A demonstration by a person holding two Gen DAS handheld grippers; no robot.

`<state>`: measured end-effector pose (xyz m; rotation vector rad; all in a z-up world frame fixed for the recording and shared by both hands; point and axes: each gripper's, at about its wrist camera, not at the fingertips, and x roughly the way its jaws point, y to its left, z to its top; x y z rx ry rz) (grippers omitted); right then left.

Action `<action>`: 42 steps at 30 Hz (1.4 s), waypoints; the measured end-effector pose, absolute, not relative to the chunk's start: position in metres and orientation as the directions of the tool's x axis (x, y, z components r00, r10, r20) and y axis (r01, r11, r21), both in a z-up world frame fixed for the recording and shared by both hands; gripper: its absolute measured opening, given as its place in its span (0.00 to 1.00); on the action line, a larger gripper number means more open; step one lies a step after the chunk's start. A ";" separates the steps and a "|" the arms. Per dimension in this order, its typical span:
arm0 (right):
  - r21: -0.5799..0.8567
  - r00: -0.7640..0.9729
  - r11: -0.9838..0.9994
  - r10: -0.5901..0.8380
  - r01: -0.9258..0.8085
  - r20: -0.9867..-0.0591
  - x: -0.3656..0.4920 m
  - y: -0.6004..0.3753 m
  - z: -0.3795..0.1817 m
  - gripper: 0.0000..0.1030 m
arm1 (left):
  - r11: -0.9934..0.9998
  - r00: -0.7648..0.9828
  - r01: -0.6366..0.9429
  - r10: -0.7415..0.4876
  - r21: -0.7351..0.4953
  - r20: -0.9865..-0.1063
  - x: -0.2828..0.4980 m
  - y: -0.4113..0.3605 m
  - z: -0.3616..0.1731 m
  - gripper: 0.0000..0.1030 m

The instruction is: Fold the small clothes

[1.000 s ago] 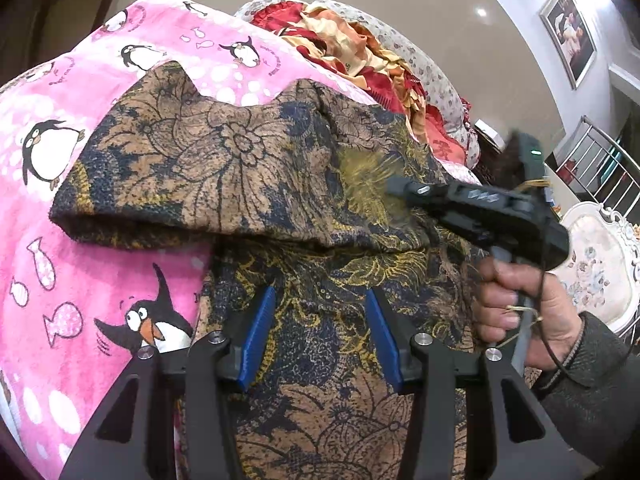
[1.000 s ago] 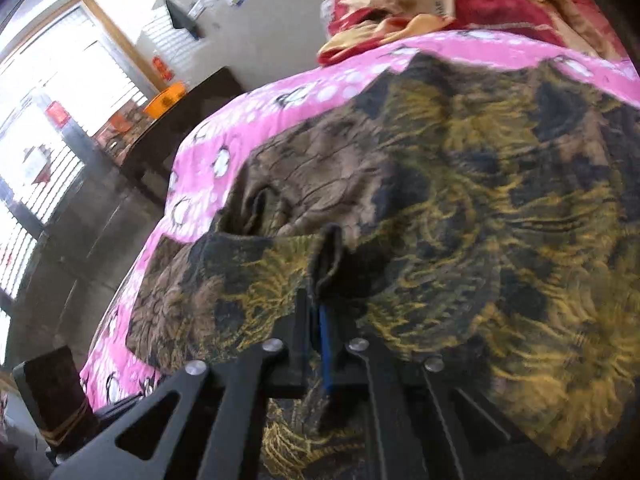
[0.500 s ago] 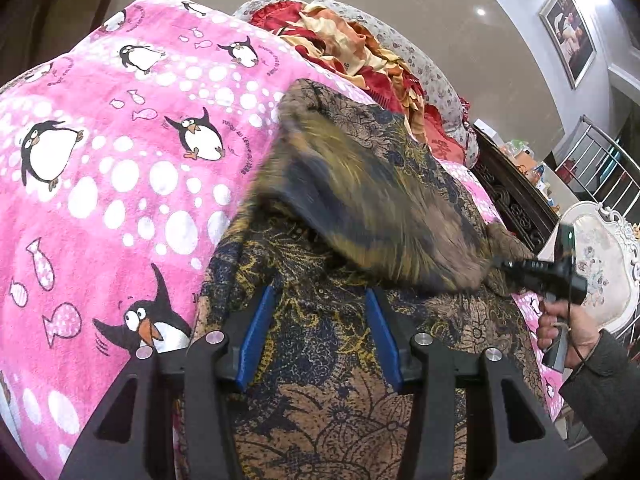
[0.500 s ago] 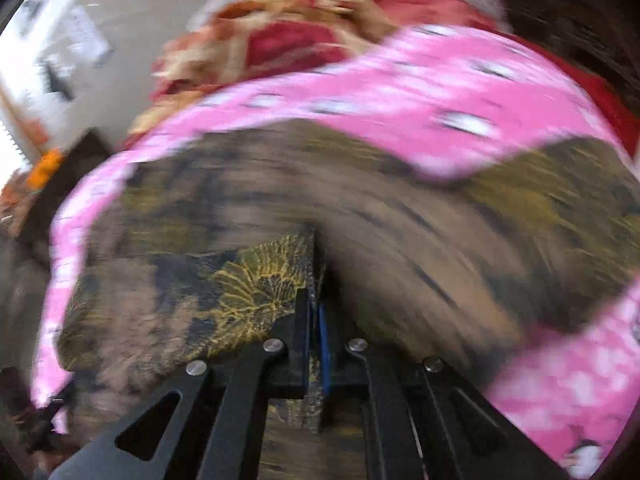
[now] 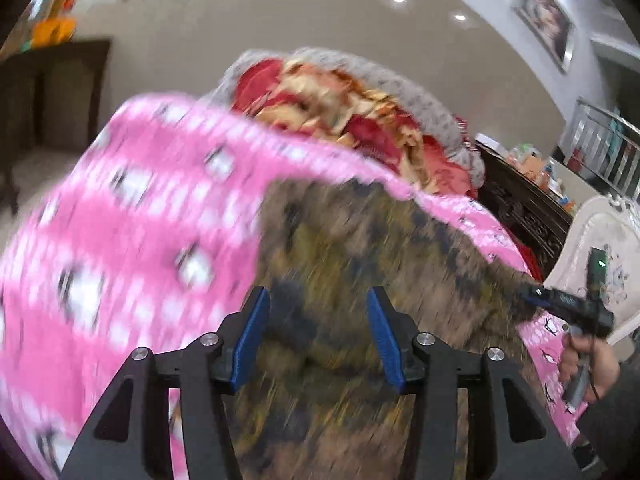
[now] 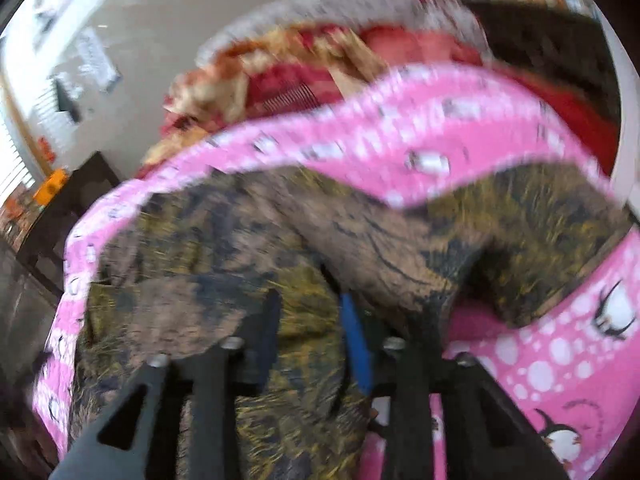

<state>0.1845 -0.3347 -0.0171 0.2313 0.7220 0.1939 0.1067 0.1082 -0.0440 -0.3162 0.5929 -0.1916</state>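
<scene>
A brown, gold and navy floral garment (image 5: pixel 360 264) lies on a pink penguin-print blanket (image 5: pixel 132 216). Both views are motion-blurred. My left gripper (image 5: pixel 318 332) is open and empty, hovering over the garment's near part. My right gripper (image 6: pixel 310 320) now has its jaws apart, with the garment (image 6: pixel 248 264) draped around and over its right finger. It also shows in the left wrist view (image 5: pixel 560 304), held by a hand at the garment's right edge.
A heap of red and cream bedding (image 5: pixel 352 112) lies at the blanket's far end. A dark wooden cabinet (image 5: pixel 524 208) and a white ornate chair (image 5: pixel 600 248) stand to the right. A dark chair (image 5: pixel 52 92) stands at the left.
The right gripper pulled the garment's left half over to the right, then opened its jaws. The left gripper stayed open and tilted upward over the garment.
</scene>
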 end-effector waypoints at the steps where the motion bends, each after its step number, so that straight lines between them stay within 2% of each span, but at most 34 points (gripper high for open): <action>1: 0.265 0.750 0.957 0.262 -0.120 -0.607 0.176 -0.328 -0.012 0.41 | 0.938 0.809 0.112 -0.278 -0.329 -0.518 0.125 0.097 -0.039 0.29; 2: 0.278 0.747 0.950 0.287 -0.143 -0.599 0.173 -0.323 -0.011 0.41 | 0.935 0.799 0.127 -0.294 -0.331 -0.524 0.139 0.091 -0.039 0.29; 3: 0.304 0.730 0.938 0.326 -0.168 -0.601 0.173 -0.318 -0.014 0.41 | 0.930 0.771 0.143 -0.319 -0.339 -0.551 0.160 0.081 -0.043 0.25; 5: 0.323 0.676 0.927 0.362 -0.190 -0.642 0.182 -0.306 -0.029 0.41 | 0.951 0.729 0.120 -0.278 -0.283 -0.626 0.196 0.064 -0.060 0.15; 6: 0.298 0.660 0.939 0.333 -0.170 -0.673 0.186 -0.305 -0.040 0.41 | 0.970 0.711 0.102 -0.225 -0.219 -0.666 0.210 0.057 -0.071 0.10; 7: 0.269 0.631 0.954 0.292 -0.135 -0.719 0.192 -0.306 -0.054 0.37 | 0.992 0.702 0.061 -0.121 -0.110 -0.702 0.221 0.054 -0.086 0.07; 8: 0.258 0.589 0.962 0.257 -0.084 -0.766 0.200 -0.312 -0.073 0.27 | 1.000 0.693 0.013 -0.023 -0.019 -0.721 0.226 0.057 -0.099 0.05; 9: 0.293 0.606 0.952 0.283 -0.084 -0.744 0.200 -0.317 -0.076 0.27 | 0.999 0.675 -0.033 0.026 0.006 -0.737 0.230 0.070 -0.114 0.07; 10: 0.332 0.618 0.940 0.307 -0.079 -0.723 0.199 -0.324 -0.076 0.22 | 0.989 0.677 -0.052 -0.066 -0.137 -0.733 0.230 0.092 -0.116 0.07; 12: 0.336 0.610 0.940 0.303 -0.063 -0.732 0.198 -0.329 -0.070 0.21 | 0.961 0.688 -0.086 -0.134 -0.264 -0.713 0.228 0.116 -0.120 0.07; 13: 0.310 0.626 0.948 0.287 -0.075 -0.725 0.196 -0.326 -0.060 0.21 | 0.955 0.691 -0.084 -0.149 -0.283 -0.707 0.228 0.119 -0.120 0.07; 16: 0.302 0.684 0.945 0.305 -0.128 -0.663 0.202 -0.312 -0.039 0.21 | 0.977 0.686 -0.089 -0.082 -0.195 -0.723 0.230 0.107 -0.119 0.07; 18: 0.272 0.696 0.954 0.281 -0.127 -0.661 0.211 -0.302 -0.036 0.25 | 0.984 0.683 -0.092 -0.049 -0.153 -0.729 0.230 0.101 -0.118 0.07; 19: 0.237 0.679 0.966 0.243 -0.104 -0.693 0.226 -0.298 -0.047 0.30 | 0.985 0.683 -0.093 -0.045 -0.148 -0.729 0.230 0.101 -0.118 0.07; 21: 0.178 0.630 0.980 0.191 -0.084 -0.753 0.244 -0.297 -0.074 0.31 | 0.984 0.683 -0.093 -0.047 -0.150 -0.729 0.229 0.102 -0.118 0.07; 23: 0.233 0.644 0.970 0.223 -0.072 -0.732 0.248 -0.304 -0.070 0.31 | 0.984 0.683 -0.093 -0.049 -0.152 -0.729 0.229 0.103 -0.118 0.07; 30: 0.249 0.654 0.954 0.295 -0.166 -0.697 0.197 -0.301 -0.040 0.32 | 0.984 0.682 -0.093 -0.049 -0.153 -0.730 0.231 0.101 -0.119 0.07; 32: 0.192 0.613 0.960 0.277 -0.203 -0.740 0.187 -0.295 -0.052 0.32 | 0.986 0.681 -0.092 -0.041 -0.142 -0.731 0.233 0.098 -0.119 0.07; 34: 0.083 0.536 0.970 0.196 -0.227 -0.821 0.189 -0.292 -0.075 0.30 | 0.985 0.682 -0.092 -0.043 -0.144 -0.730 0.232 0.098 -0.119 0.07; 35: 0.050 0.574 0.964 0.196 -0.259 -0.795 0.181 -0.293 -0.073 0.29 | 0.985 0.683 -0.092 -0.047 -0.149 -0.729 0.232 0.098 -0.119 0.07; 36: 0.023 0.556 0.967 0.166 -0.255 -0.815 0.178 -0.293 -0.070 0.28 | 0.984 0.683 -0.091 -0.050 -0.153 -0.729 0.232 0.099 -0.119 0.07; 39: 0.021 0.529 0.981 0.123 -0.194 -0.840 0.172 -0.293 -0.058 0.28 | 0.984 0.683 -0.091 -0.049 -0.152 -0.728 0.231 0.099 -0.119 0.07; 42: 0.108 0.557 0.971 0.213 -0.214 -0.803 0.162 -0.291 -0.043 0.30 | 0.984 0.683 -0.091 -0.050 -0.153 -0.728 0.231 0.099 -0.119 0.07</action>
